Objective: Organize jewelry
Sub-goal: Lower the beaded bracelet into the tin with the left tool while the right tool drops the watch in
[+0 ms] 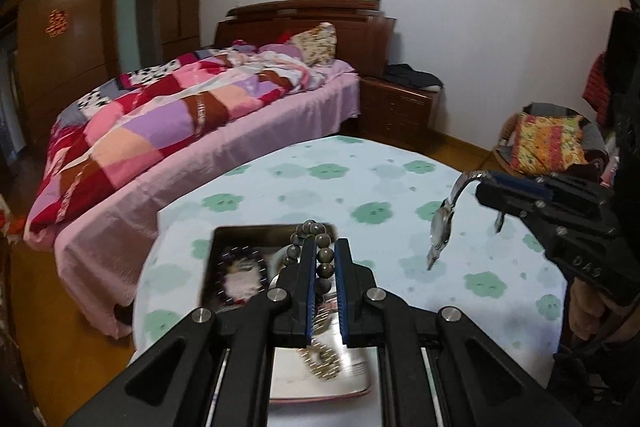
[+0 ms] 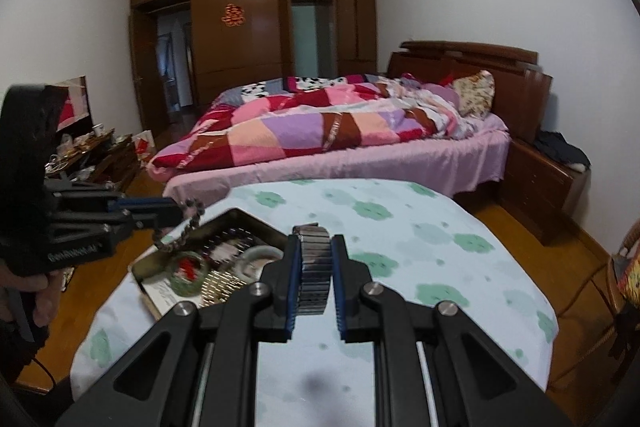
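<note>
My left gripper (image 1: pixel 324 247) is shut on a dark bead bracelet (image 1: pixel 322 247) and holds it above a dark metal tray (image 1: pixel 224 233) that holds several pieces of jewelry. The bracelet also hangs from the left gripper in the right wrist view (image 2: pixel 188 223). My right gripper (image 2: pixel 315 241) is shut on the metal band of a silver wristwatch (image 2: pixel 316 267). In the left wrist view the watch (image 1: pixel 442 223) dangles from the right gripper (image 1: pixel 486 183) above the table, right of the tray. A gold chain (image 1: pixel 322 363) lies on a pale plate under the left gripper.
The table (image 2: pixel 420 227) wears a white cloth with green flowers. A bed (image 2: pixel 340 131) with a patchwork quilt stands just behind it. A wooden nightstand (image 2: pixel 540 179) is at the right, a chair with a cushion (image 1: pixel 548 143) to the far right.
</note>
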Motion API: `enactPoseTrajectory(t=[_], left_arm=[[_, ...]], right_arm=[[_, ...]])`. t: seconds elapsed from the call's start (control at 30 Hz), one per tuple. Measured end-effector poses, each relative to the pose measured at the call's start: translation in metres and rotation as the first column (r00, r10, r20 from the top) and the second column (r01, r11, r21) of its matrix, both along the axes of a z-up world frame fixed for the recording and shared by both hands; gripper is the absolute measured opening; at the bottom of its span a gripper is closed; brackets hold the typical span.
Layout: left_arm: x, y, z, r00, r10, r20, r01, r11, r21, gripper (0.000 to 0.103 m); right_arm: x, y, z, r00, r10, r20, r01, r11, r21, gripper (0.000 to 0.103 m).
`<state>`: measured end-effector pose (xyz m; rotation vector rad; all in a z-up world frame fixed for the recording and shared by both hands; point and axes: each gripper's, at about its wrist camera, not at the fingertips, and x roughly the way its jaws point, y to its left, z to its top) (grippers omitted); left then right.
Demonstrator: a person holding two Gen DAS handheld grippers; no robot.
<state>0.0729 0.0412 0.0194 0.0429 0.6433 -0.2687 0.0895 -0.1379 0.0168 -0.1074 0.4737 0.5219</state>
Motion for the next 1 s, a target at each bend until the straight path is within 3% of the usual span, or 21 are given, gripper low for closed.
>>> enactPoseTrajectory(t=[0.47, 0.73, 1.0], left_arm=[[-0.008, 0.046, -0.021, 0.995, 0.096, -0.015, -0.097, 0.995, -0.021, 0.008], [0.002, 0.055, -0.041, 0.99, 0.127, -0.054, -0.129, 0.991, -0.031, 0.008], [0.005, 0.056, -0.063, 0.984, 0.147, -0.098, -0.151, 0.988, -0.043, 0.008]], right_arm=[[-0.001, 0.076, -0.003, 0.992, 0.128, -0.008, -0.128, 0.99, -0.06, 0.017], [0.002, 0.1, -0.027, 0.987, 0.155, -0.048, -0.159, 0.982, -0.1, 0.017], [0.011, 0.114, -0.065, 0.975, 0.155, -0.162, -0.179, 0.973, -0.148, 0.017]])
